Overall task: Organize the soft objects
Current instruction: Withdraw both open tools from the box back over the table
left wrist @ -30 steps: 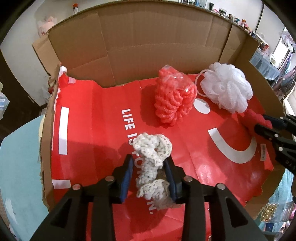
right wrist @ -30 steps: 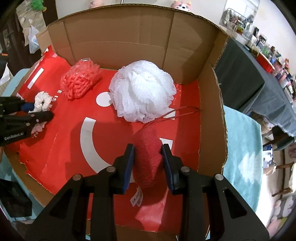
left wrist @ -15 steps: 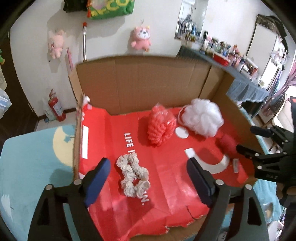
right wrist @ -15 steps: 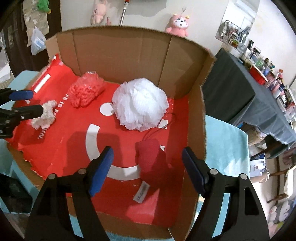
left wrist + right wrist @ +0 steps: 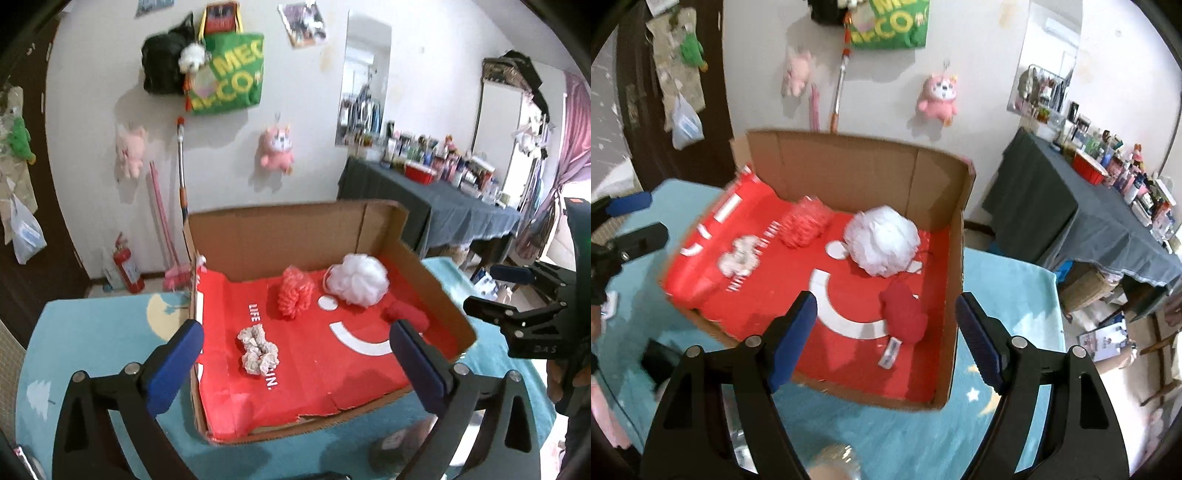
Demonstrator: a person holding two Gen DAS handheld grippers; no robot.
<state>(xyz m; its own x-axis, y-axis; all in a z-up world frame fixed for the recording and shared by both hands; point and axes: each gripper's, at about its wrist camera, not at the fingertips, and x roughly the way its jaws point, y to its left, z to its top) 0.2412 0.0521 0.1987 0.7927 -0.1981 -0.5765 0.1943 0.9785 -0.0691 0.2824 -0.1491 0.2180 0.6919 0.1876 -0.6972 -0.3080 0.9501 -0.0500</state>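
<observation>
Cream scrunchie (image 5: 258, 350) lies in the cardboard box (image 5: 291, 236), beyond your empty, still-opening left gripper (image 5: 295, 354); red pouch (image 5: 903, 314) rests far of your widening, empty right gripper (image 5: 886, 328)

box (image 5: 280, 236): matt cardboard (red glossy liner (image 5: 314, 369)) | pouf (image 5: 358, 280): white mesh | scrunchie (image 5: 258, 350): knit

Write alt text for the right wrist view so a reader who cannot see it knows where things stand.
A cardboard box lined in red holds four soft items: a white mesh pouf, a dark red plush, a coral bundle and a cream scrunchie. The right gripper hangs over the box, its jaws opening and empty.
</observation>
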